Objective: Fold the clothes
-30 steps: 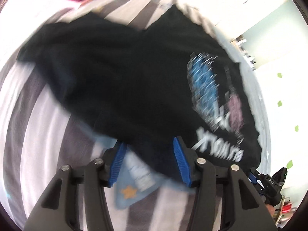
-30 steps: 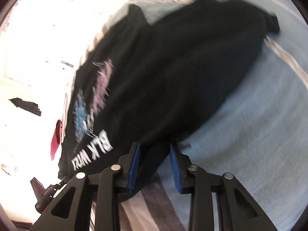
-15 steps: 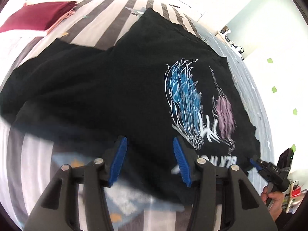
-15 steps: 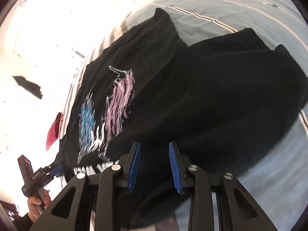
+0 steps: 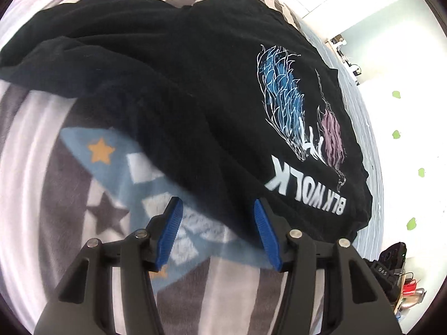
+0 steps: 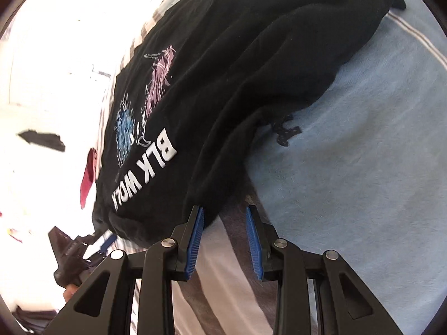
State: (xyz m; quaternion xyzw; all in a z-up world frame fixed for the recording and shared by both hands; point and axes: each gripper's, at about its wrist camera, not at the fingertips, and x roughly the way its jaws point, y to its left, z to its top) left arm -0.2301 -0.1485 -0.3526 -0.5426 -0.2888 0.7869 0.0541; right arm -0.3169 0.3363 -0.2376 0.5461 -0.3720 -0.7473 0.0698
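**Black tee spread on striped bed, both claws apart at its near edge**

Left claw [image 5: 216, 230] jaws apart, nothing between them; black T-shirt [image 5: 195, 89] lies just ahead, "BLK WOLK" print to its right. Under the claw: bedspread [image 5: 42, 195] with grey-white stripes, a blue patch, stars. Pale wall with green dots [image 5: 395, 134] far right. Right claw [image 6: 223, 236] jaws apart, empty; T-shirt [image 6: 251, 69] hem touches its left pad [image 6: 195, 234]. Light blue cover [image 6: 363, 167] ahead-right. Maroon cloth [image 6: 88, 173] far left, room overexposed.
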